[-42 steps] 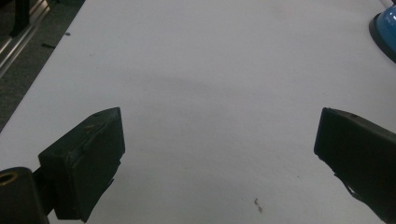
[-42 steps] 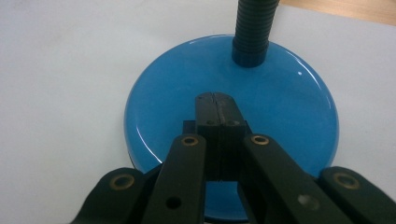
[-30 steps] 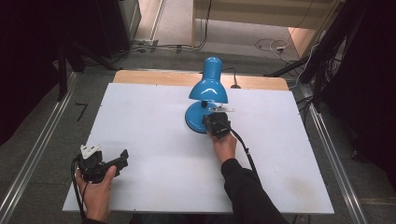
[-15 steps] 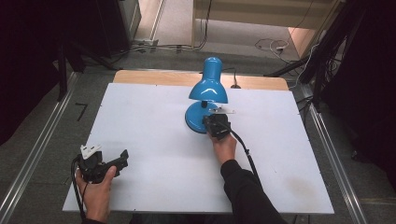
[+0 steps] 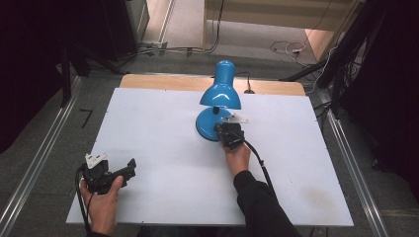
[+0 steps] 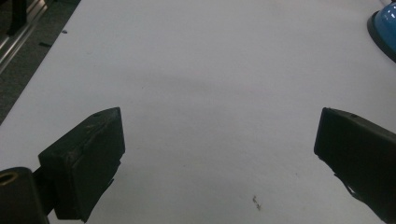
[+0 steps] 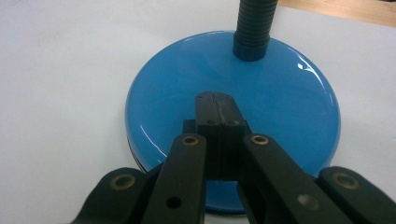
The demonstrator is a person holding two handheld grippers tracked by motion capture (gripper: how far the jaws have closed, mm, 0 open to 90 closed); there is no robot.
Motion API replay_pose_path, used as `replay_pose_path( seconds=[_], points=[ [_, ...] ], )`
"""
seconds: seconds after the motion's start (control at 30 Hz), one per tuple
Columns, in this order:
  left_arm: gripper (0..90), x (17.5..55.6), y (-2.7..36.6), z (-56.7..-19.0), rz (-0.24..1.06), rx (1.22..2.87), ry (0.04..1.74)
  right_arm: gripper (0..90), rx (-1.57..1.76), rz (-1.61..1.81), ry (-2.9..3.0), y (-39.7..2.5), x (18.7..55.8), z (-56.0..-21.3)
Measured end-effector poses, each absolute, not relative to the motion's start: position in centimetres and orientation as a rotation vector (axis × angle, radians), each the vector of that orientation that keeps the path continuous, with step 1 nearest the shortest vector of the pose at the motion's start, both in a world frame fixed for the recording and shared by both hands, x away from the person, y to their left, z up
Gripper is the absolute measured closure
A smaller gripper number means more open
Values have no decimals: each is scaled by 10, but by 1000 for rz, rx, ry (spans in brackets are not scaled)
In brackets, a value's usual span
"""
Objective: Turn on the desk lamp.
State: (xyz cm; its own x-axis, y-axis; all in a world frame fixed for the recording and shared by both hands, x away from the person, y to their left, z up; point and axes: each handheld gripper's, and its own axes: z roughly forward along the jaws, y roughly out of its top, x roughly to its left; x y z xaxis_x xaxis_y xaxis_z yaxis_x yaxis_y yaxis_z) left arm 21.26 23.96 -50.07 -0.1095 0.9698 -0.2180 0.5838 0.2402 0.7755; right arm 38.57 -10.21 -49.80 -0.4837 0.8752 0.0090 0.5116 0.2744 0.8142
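High view: blue desk lamp (image 5: 220, 101) seen standing toward far middle of white tabletop (image 5: 148, 128), shade tilted over round base. Right hand-held gripper (image 5: 221, 129) positioned at near edge of lamp base, over it. Right gripper view: jaws pressed together, nothing gripped, tips set above lamp base (image 7: 280, 107); contact cannot be told. Left hand-held gripper (image 5: 129, 169) held well apart from lamp, toward near left; jaws spread wide, nothing between them.

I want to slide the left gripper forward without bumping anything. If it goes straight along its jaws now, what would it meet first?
Mostly bare table. The left gripper is open, and the lamp base sits at the far right edge of its view, seemingly off the line, though depth is unclear.
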Motion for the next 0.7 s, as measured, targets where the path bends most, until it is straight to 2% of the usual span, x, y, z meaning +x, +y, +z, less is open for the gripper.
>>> replay_pose_path(
  seconds=[0.7],
  points=[
    [28, 213, 238, -501, 668, 1434, 1787, 873, 1249, 1106, 2143, -105, 383, -497]
  ],
)
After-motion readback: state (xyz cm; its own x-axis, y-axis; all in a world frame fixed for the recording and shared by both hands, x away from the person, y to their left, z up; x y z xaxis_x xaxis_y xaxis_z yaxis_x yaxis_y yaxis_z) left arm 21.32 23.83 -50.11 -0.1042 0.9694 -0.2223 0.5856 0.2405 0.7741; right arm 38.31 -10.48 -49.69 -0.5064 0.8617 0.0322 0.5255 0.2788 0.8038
